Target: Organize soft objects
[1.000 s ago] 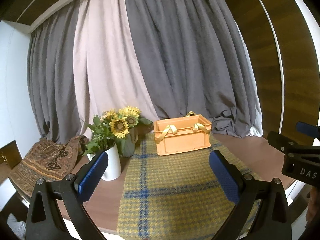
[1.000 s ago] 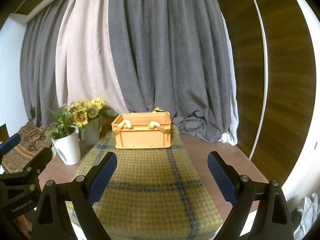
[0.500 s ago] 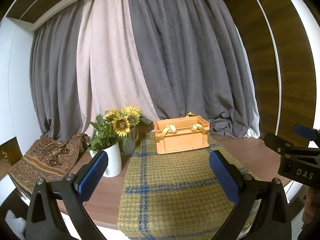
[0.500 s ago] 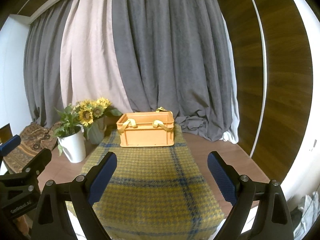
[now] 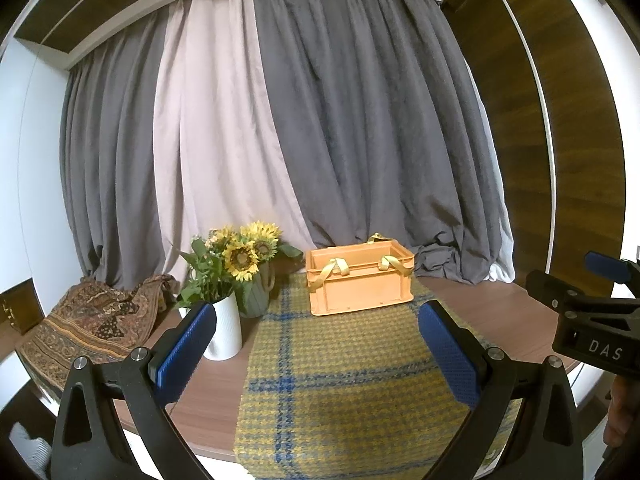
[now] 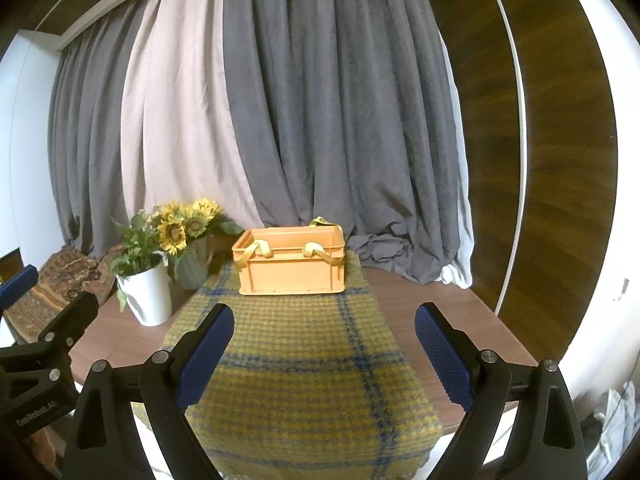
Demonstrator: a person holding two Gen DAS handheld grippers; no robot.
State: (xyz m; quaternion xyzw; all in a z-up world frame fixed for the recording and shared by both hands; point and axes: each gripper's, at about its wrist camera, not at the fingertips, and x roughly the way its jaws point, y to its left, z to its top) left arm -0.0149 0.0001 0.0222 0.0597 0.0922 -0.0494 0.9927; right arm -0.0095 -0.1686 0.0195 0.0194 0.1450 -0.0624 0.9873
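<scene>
An orange plastic crate (image 5: 358, 282) (image 6: 291, 261) with yellow fabric straps hanging over its rim stands at the far end of a yellow and blue plaid cloth (image 5: 340, 380) (image 6: 296, 368) on a wooden table. My left gripper (image 5: 318, 350) is open and empty, held above the near end of the cloth. My right gripper (image 6: 324, 354) is open and empty, also above the near end. The right gripper shows at the right edge of the left wrist view (image 5: 592, 312). What lies inside the crate is hidden.
A white vase (image 5: 222, 332) (image 6: 146, 294) with sunflowers and a green jug (image 5: 254, 294) stand left of the cloth. A patterned brown fabric bag (image 5: 88, 320) lies at the far left. Grey and pink curtains hang behind the table (image 5: 492, 312). A wood wall is on the right.
Both grippers have pulled back and tilted up a little; the crate and vase look smaller and lower in the views. Both stay open.
</scene>
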